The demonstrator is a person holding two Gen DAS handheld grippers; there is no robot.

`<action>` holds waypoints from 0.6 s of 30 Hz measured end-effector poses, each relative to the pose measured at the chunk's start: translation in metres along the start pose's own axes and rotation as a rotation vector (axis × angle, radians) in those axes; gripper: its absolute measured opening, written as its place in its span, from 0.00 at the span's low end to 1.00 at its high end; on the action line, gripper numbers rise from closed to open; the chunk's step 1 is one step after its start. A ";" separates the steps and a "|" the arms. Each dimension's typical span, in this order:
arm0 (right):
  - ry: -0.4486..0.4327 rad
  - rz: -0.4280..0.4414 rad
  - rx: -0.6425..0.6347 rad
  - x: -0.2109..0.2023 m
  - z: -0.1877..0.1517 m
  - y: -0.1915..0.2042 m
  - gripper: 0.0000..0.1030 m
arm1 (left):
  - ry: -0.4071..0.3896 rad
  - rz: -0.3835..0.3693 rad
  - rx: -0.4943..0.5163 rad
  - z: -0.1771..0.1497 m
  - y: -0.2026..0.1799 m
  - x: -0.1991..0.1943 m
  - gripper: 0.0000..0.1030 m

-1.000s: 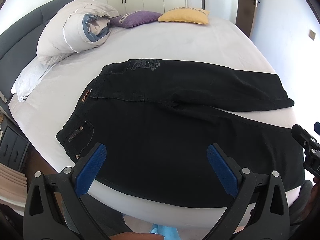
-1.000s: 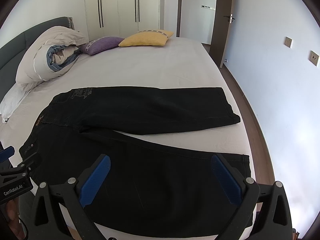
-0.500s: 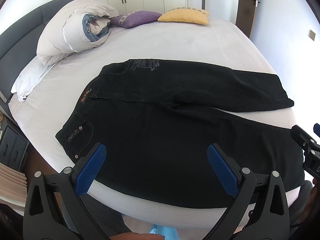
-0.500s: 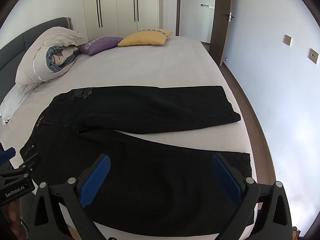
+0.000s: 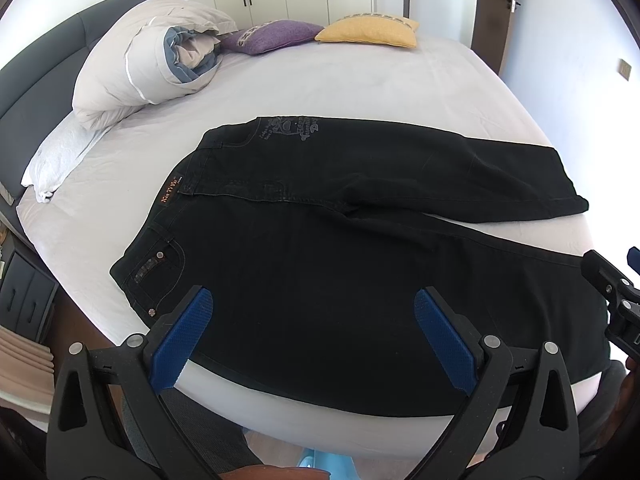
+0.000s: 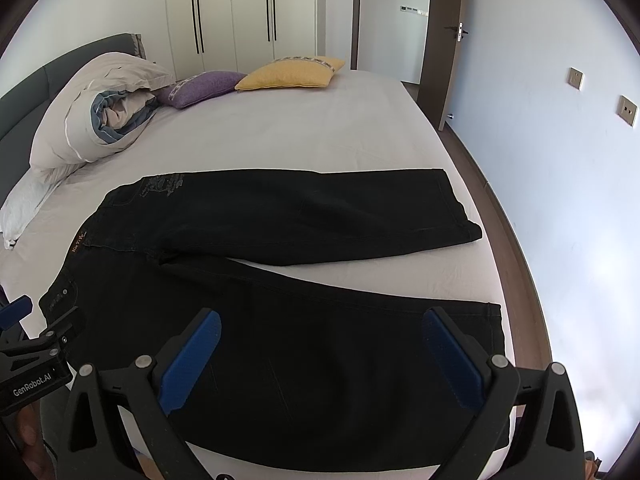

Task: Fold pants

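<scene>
Black pants lie flat on the white bed sheet, waist to the left and both legs running right, spread in a narrow V. My left gripper hovers open over the seat and near leg, close to the bed's front edge, holding nothing. My right gripper is open above the near leg's lower part, with the hem just right of its right finger. Each gripper shows at the edge of the other's view: the right gripper and the left gripper.
A rolled duvet and a pillow sit by the grey headboard. A purple cushion and a yellow cushion lie at the far end. A dark nightstand stands at the left, a wall at the right.
Almost nothing differs. Both grippers stay open over the near leg, and the right wrist view has drifted very slightly. The pants have not moved.
</scene>
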State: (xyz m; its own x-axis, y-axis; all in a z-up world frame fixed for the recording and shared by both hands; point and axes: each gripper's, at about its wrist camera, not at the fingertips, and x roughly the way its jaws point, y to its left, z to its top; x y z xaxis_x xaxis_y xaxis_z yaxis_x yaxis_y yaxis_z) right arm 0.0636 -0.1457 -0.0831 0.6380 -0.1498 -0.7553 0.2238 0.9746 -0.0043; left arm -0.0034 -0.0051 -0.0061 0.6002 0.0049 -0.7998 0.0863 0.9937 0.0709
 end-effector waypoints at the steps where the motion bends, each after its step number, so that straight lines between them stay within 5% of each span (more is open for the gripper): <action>1: 0.000 0.000 0.000 0.000 0.000 0.000 1.00 | -0.001 0.000 -0.001 0.000 0.000 0.000 1.00; 18: -0.001 0.002 0.001 0.000 0.001 -0.001 1.00 | 0.003 0.000 -0.002 -0.003 -0.001 0.002 1.00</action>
State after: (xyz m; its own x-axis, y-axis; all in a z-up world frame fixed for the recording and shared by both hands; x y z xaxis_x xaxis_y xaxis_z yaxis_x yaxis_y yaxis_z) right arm 0.0643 -0.1470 -0.0823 0.6391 -0.1477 -0.7548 0.2233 0.9748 -0.0017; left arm -0.0046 -0.0058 -0.0092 0.5979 0.0053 -0.8016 0.0851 0.9939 0.0700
